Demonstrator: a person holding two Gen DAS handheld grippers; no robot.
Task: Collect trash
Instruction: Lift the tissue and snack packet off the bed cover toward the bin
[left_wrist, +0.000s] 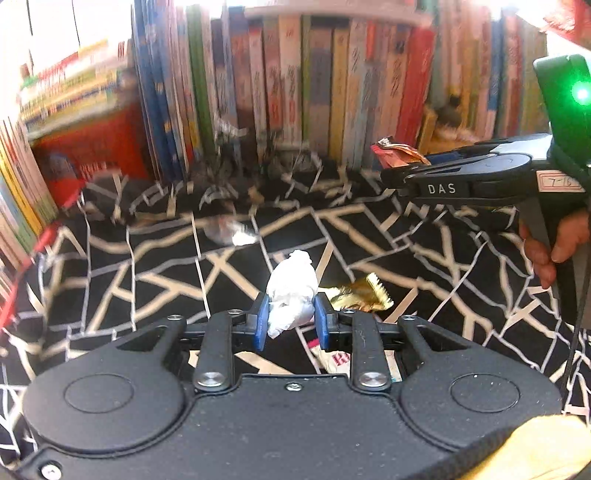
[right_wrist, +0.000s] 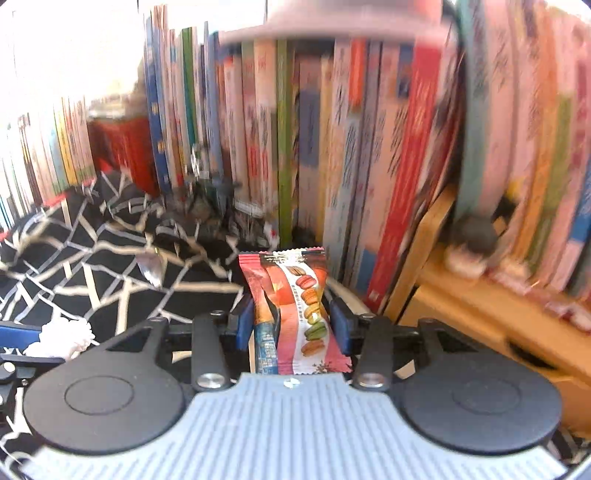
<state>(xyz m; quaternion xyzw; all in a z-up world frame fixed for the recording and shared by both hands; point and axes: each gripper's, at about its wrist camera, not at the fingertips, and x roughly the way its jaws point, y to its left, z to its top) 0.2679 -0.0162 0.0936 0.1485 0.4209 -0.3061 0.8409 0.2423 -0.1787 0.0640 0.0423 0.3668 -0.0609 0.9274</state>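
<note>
Two hand-held grippers in view, each loaded. Left hand-held gripper (left_wrist: 290, 320): blue pads clamped on a crumpled white tissue wad (left_wrist: 291, 295), held above the black cloth with white line pattern (left_wrist: 147, 266). Just right of the wad, a gold foil wrapper (left_wrist: 364, 295) lies on the cloth; below the fingers, a partly hidden pale wrapper with red lettering (left_wrist: 338, 360). Farther out, a blurred silvery scrap (left_wrist: 231, 230) on the cloth, centre-left. Right hand-held gripper (right_wrist: 291, 325): closed on a red macaron-print snack wrapper (right_wrist: 295, 314), held upright between the pads; the left wrist view shows it raised at far right, a hand (left_wrist: 554, 243) on the grip. Far side: row of upright books (left_wrist: 314, 81), motion-blurred; wooden shelf (right_wrist: 480, 317) to the right.
</note>
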